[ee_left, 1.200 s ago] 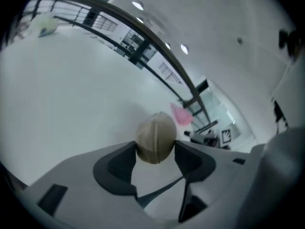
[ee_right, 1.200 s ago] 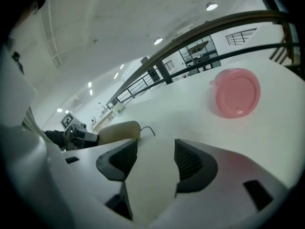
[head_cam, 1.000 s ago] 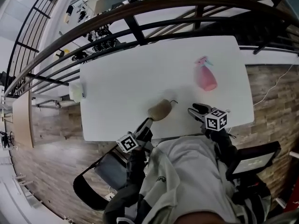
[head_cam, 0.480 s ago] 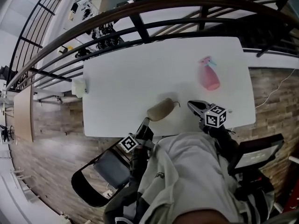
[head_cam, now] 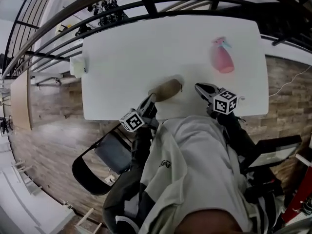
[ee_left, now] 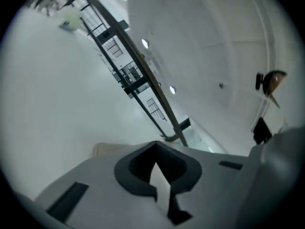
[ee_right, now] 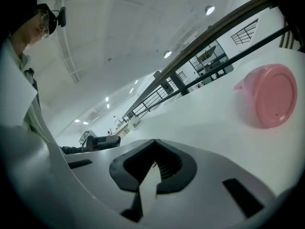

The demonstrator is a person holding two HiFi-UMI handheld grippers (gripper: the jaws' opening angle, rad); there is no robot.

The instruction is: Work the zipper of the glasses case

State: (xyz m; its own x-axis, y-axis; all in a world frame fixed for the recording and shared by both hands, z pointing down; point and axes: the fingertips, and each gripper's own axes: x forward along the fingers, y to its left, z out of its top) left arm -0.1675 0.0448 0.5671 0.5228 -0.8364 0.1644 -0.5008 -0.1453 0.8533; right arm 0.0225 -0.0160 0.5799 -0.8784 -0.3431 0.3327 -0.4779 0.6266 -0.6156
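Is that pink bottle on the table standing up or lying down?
Lying down. The pink bottle rests on its side on the table; the right gripper view shows its round base facing the camera.

A white table (head_cam: 122,48) holds a tan glasses case (head_cam: 165,89), a pink spray bottle (head_cam: 222,60) and a pale yellow-green container (head_cam: 77,67). The left gripper (head_cam: 149,100) and right gripper (head_cam: 200,87) each carry a cube patterned with black-and-white square markers. The floor (head_cam: 53,130) is brown wood plank, and the railing (head_cam: 148,1) is dark.
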